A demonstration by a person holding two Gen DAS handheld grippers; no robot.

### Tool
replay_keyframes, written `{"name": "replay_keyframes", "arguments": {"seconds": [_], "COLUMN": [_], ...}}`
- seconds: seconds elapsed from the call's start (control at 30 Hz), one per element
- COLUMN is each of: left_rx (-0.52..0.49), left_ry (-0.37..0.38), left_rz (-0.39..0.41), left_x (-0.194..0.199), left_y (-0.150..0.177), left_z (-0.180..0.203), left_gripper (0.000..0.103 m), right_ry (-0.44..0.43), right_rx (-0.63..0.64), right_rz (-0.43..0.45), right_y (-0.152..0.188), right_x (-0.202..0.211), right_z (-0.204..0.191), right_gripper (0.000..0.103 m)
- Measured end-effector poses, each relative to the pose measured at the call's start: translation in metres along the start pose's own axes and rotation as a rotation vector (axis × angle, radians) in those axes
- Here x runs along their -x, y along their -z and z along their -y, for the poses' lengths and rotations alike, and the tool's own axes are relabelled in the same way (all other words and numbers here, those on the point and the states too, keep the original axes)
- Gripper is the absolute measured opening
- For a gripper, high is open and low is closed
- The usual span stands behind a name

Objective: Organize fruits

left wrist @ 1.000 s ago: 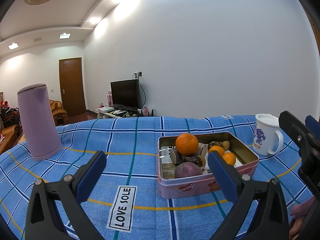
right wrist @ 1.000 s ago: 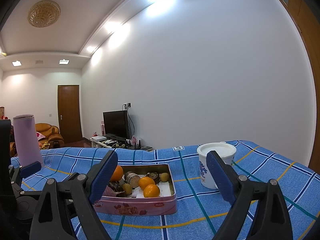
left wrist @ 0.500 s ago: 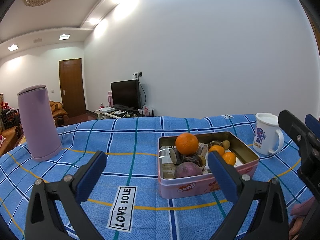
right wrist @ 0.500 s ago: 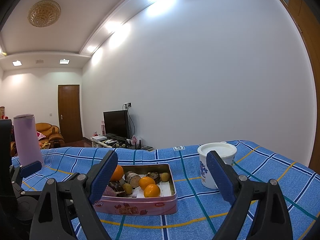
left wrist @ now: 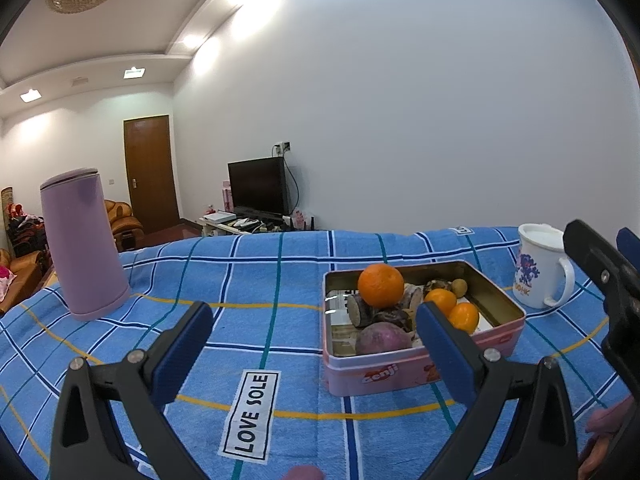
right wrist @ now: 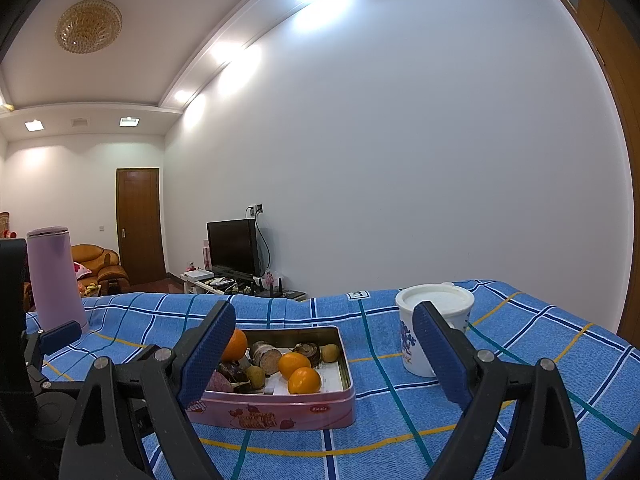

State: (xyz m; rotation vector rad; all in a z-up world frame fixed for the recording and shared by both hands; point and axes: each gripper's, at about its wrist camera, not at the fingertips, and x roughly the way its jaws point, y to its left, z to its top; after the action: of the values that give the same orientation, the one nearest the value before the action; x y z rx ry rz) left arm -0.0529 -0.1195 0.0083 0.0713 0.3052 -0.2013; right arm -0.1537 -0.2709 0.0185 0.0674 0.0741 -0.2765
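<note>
A pink metal tin point(left wrist: 404, 368) point(right wrist: 280, 408) sits on the blue checked cloth and holds mixed fruit. A large orange point(left wrist: 380, 285) point(right wrist: 235, 345) tops the pile, with two small oranges point(left wrist: 452, 308) point(right wrist: 300, 372), a purple round fruit point(left wrist: 382, 339), brown pieces and small yellowish fruits. My left gripper point(left wrist: 310, 332) hovers in front of the tin, open and empty. My right gripper point(right wrist: 324, 332) stands open too, with nothing between its fingers, level with the tin and the mug beyond it.
A tall lilac flask point(left wrist: 82, 240) point(right wrist: 56, 278) stands at the left of the table. A white lidded mug point(left wrist: 540, 264) point(right wrist: 432, 328) stands right of the tin. A "LOVE SOLE" label point(left wrist: 251, 416) lies on the cloth. Behind are a TV, a door and a sofa.
</note>
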Motion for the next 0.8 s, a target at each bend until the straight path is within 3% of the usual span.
{"name": "replay_keyframes", "arguments": {"seconds": [0.8], "left_rx": [-0.011], "left_ry": [0.022], "left_rz": [0.011], "left_x": [0.0017], "left_y": [-0.0014], "left_z": [0.0035], "left_gripper": [0.103], "right_ry": [-0.006], "right_rx": [0.000], "right_rz": [-0.010], "right_y": [0.0007], "right_x": [-0.0028], "right_z": [-0.0002], "right_gripper": [0.092]}}
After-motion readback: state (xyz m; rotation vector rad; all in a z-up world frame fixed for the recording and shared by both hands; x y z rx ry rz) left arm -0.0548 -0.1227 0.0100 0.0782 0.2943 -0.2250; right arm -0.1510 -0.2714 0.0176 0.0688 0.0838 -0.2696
